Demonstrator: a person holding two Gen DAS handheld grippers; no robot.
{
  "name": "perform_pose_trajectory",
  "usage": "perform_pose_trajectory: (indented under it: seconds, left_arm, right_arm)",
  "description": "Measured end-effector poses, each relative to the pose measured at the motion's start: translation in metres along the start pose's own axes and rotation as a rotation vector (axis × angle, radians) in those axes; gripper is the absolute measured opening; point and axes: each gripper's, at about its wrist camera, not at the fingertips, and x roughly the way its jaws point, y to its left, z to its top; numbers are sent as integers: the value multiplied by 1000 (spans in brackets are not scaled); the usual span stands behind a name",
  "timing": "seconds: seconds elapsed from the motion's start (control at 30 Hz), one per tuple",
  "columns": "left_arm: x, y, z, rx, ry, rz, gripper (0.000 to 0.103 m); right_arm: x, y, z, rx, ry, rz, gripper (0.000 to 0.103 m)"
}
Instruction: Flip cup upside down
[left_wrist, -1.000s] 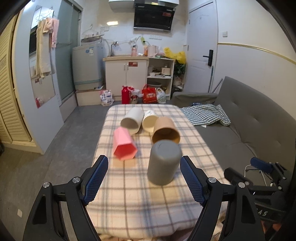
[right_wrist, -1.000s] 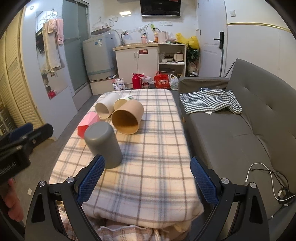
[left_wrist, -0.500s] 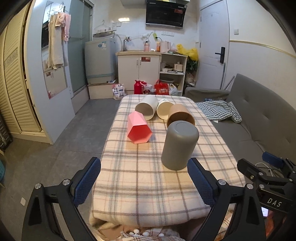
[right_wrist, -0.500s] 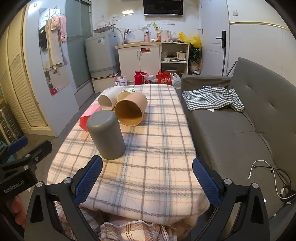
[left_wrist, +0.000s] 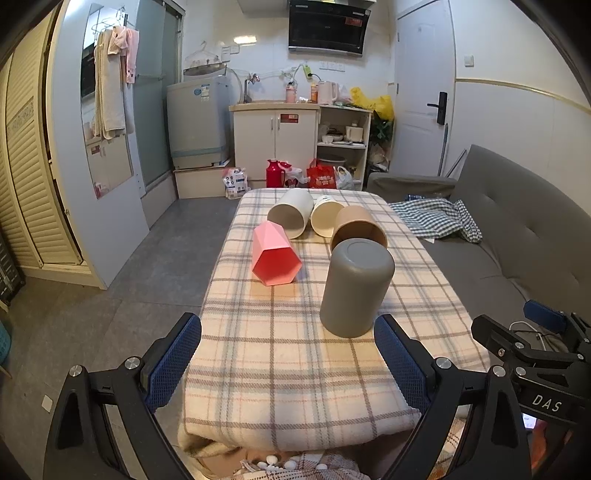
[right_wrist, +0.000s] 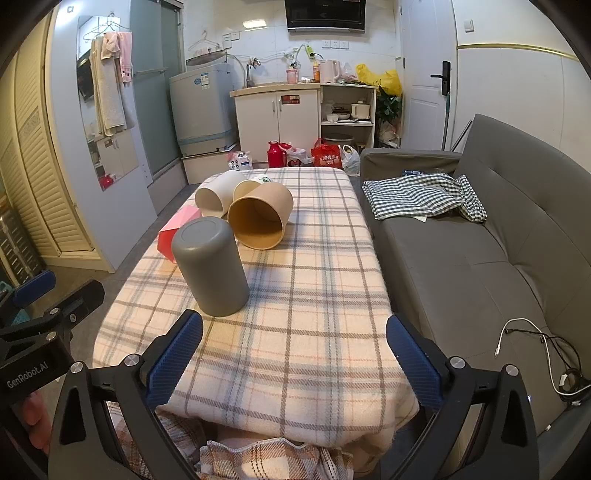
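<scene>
Left wrist view shows the grey cup (left_wrist: 356, 288) standing upside down on the table (left_wrist: 295, 362), its closed bottom facing up, on the checked cloth (left_wrist: 280, 387) that covers the table. The left tongs (left_wrist: 288, 354) are wide apart and hold nothing; the cup stands just beyond their right finger, apart from it. Behind the grey cup lie four other cups on their sides: a pink six-sided cup (left_wrist: 275, 254), a white cup (left_wrist: 290, 218), a cream cup (left_wrist: 327, 220) and a brown paper cup (left_wrist: 358, 230), close together.

From the right wrist view the right tongs (right_wrist: 293, 354) are also wide apart and empty, near the front edge of the table. The grey cup (right_wrist: 210, 266) stands beyond the left finger, not touching it. A grey sofa (right_wrist: 498, 240) with a checked shirt (right_wrist: 421, 195) on it is to the right of the table.
</scene>
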Motion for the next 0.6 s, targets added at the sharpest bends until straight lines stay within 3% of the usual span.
perform_pose_trajectory:
  seconds: [0.6]
  left_arm:
    - [5,2,-1,-11,6,2,97]
  right_arm:
    - [2,-3,-4,1,9,-1,103]
